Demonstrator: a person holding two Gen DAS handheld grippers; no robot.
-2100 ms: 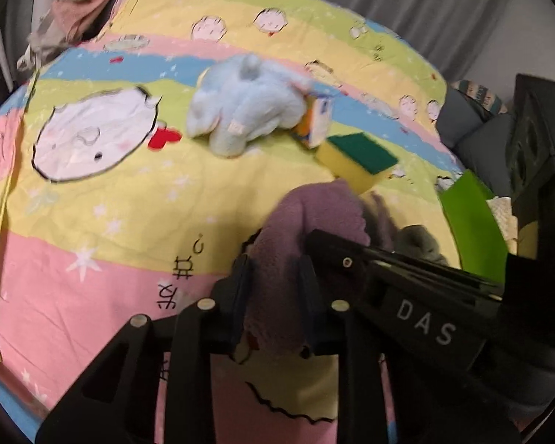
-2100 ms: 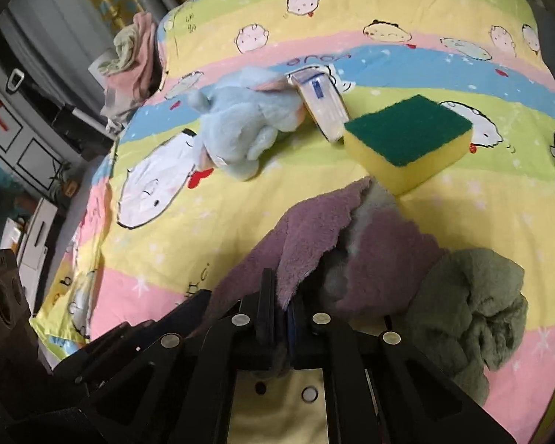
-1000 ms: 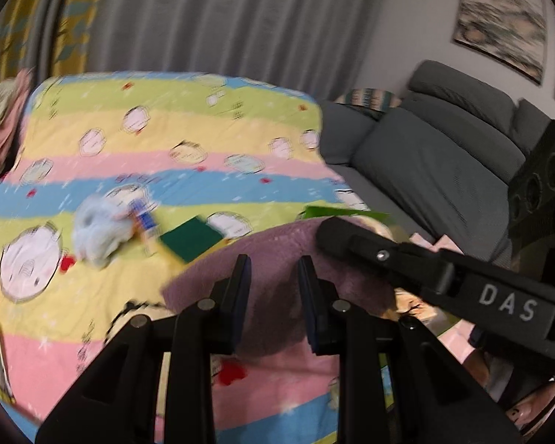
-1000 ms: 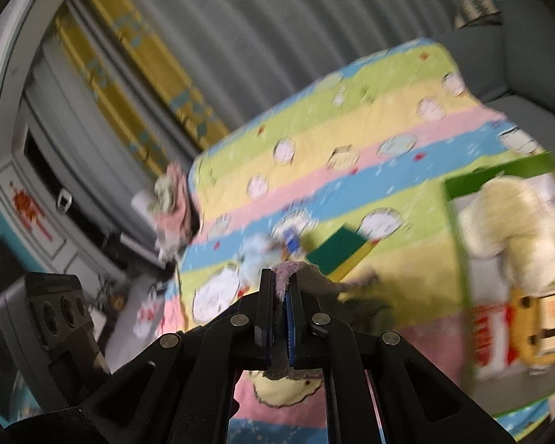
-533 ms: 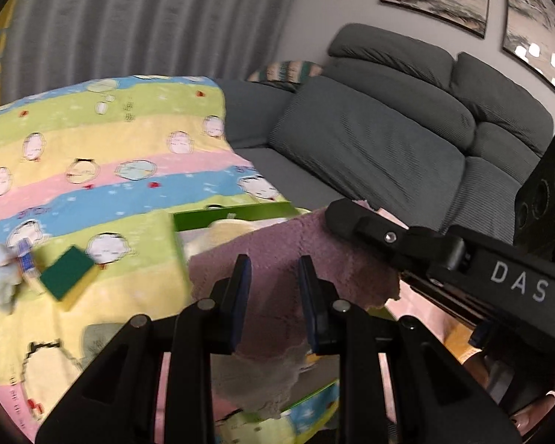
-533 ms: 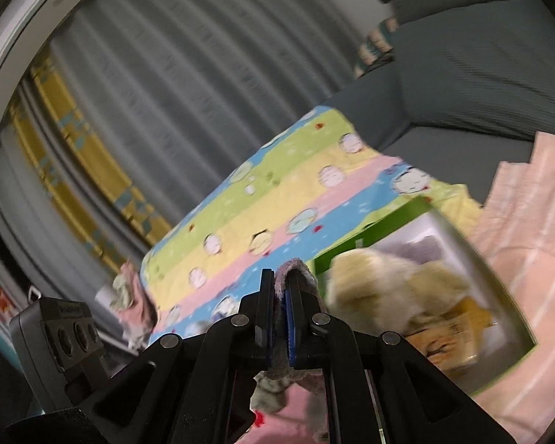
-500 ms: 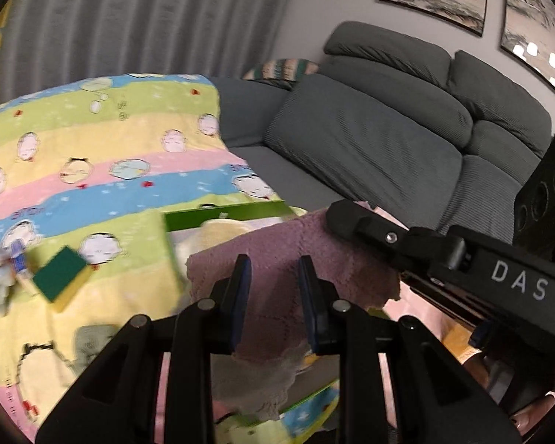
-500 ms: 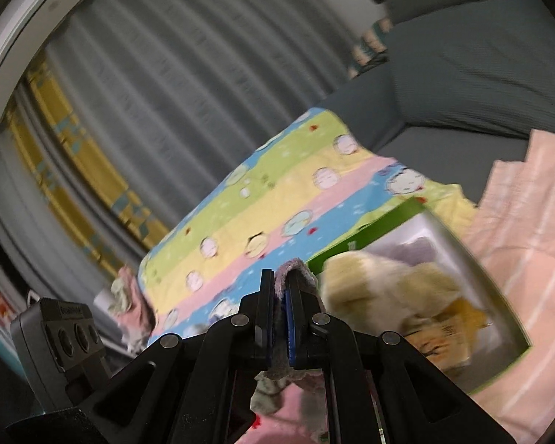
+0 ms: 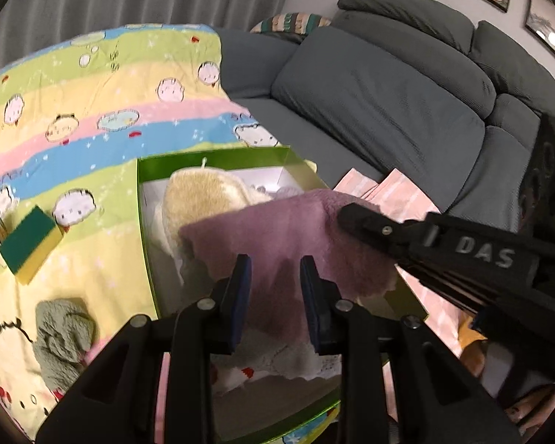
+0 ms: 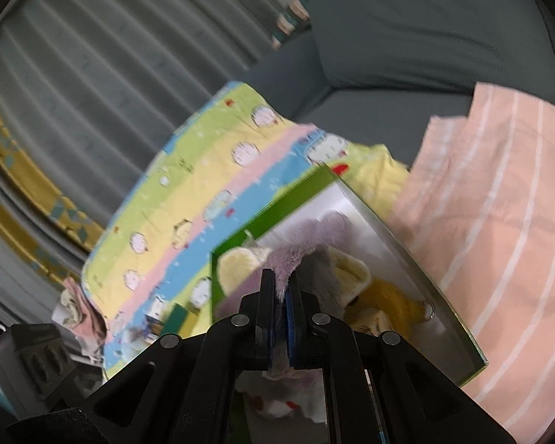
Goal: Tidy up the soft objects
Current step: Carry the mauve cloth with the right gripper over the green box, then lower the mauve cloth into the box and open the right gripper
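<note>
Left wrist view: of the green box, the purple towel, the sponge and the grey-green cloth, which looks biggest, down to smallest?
1. Green box
2. Purple towel, though nearness to the camera enlarges it
3. and 4. Sponge and grey-green cloth look alike; unranked.

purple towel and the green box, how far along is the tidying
Done: a cream plush and a yellow toy already lie in the green box. In hand: the purple towel hangs over the box, pinched by the left gripper and the right gripper. Left: the green cloth and the sponge remain on the blanket.
</note>
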